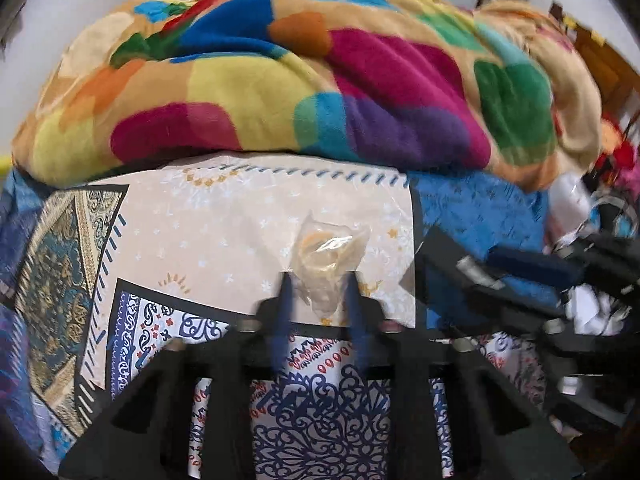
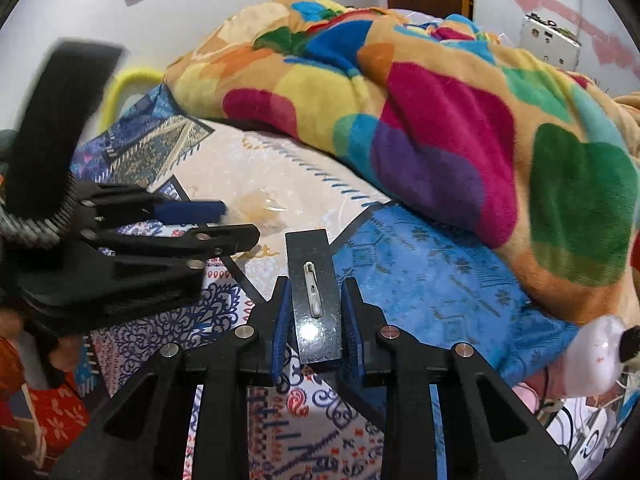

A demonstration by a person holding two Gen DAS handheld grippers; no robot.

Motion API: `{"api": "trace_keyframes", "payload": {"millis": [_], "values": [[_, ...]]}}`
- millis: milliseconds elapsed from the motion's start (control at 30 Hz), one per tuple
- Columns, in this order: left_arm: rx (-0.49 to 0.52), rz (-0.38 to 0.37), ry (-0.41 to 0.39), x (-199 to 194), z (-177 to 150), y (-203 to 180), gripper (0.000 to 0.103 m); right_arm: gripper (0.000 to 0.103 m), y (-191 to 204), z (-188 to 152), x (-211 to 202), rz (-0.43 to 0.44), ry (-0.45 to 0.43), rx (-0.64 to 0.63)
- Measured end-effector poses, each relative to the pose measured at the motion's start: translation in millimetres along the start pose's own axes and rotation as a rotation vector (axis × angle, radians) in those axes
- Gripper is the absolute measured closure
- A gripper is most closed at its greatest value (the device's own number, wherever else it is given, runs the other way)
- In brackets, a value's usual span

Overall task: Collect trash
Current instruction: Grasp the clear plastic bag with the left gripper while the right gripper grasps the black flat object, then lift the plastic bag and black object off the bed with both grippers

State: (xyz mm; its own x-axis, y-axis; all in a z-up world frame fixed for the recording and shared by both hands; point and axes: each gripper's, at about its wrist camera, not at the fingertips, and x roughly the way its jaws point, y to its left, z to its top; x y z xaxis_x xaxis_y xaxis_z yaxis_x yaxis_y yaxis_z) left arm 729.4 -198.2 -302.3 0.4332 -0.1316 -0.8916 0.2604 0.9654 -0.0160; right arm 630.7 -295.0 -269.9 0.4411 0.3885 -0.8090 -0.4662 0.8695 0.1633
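Note:
A crumpled clear plastic wrapper [image 1: 326, 258] lies on the patterned bedsheet [image 1: 208, 224]. My left gripper [image 1: 318, 280] is open, its blue fingertips on either side of the wrapper's near end. The wrapper also shows in the right wrist view [image 2: 264, 206], with the left gripper [image 2: 224, 220] beside it. My right gripper [image 2: 316, 284] is open around a flat black card with a small white clip [image 2: 314, 292]; the card lies between the blue pads, with a gap on each side. The right gripper shows blurred at the right of the left wrist view [image 1: 472, 264].
A bunched multicoloured fleece blanket [image 1: 304, 84] fills the bed behind the wrapper, also in the right wrist view [image 2: 420, 112]. A blue patch of sheet [image 2: 440, 280] lies to the right. Clutter and white plastic [image 2: 600, 356] sit off the bed's right edge. A yellow loop [image 2: 120, 88] is at far left.

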Motion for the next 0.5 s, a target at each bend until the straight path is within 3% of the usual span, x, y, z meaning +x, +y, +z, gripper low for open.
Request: {"api": "trace_keyframes", "payload": {"millis": [233, 500], "values": [[-0.062, -0.057, -0.028, -26, -8, 0, 0.091, 0.080, 11, 4, -28, -0.031, -0.033, -0.006], [-0.078, -0.052, -0.106, -98, -17, -4, 0.092, 0.080, 28, 13, -63, -0.041, -0.064, -0.009]]}}
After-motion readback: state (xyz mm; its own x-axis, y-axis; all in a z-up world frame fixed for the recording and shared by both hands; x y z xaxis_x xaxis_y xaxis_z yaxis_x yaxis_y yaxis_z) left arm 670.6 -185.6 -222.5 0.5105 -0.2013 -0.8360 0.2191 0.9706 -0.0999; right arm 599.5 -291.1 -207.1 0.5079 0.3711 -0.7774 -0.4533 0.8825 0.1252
